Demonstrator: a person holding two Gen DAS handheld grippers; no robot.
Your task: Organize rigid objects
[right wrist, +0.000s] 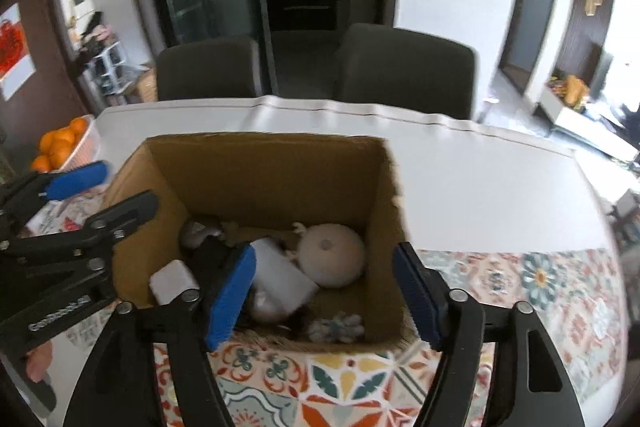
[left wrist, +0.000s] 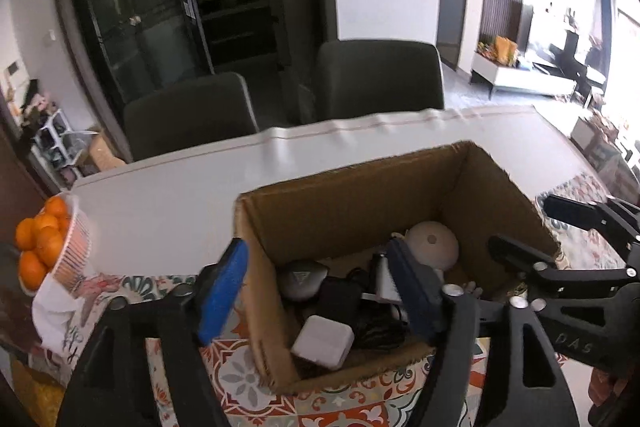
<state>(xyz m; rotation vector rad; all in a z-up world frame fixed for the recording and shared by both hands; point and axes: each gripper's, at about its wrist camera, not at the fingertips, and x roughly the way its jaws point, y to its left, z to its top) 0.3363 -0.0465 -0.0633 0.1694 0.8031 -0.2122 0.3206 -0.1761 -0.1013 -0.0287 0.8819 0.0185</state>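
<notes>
An open cardboard box [left wrist: 352, 203] [right wrist: 264, 167] stands on a patterned tablecloth [right wrist: 520, 291]. Inside lie a white dome-shaped device [left wrist: 432, 247] [right wrist: 332, 255], a white square adapter [left wrist: 323, 341] [right wrist: 174, 283], a grey rounded device [left wrist: 302, 279], a black charger [left wrist: 340, 297] and a flat white block [right wrist: 280, 279]. My left gripper [left wrist: 316, 291] [right wrist: 128, 185] is open and straddles the box's left wall, one finger outside and one inside. My right gripper [right wrist: 324, 297] [left wrist: 522, 225] is open and straddles the right wall the same way. Nothing is held.
A basket of oranges [left wrist: 44, 247] [right wrist: 60, 145] sits at the table's left edge. Bare white table [left wrist: 180, 187] stretches beyond the box. Two dark chairs [left wrist: 380, 79] [left wrist: 188, 111] stand behind the far edge.
</notes>
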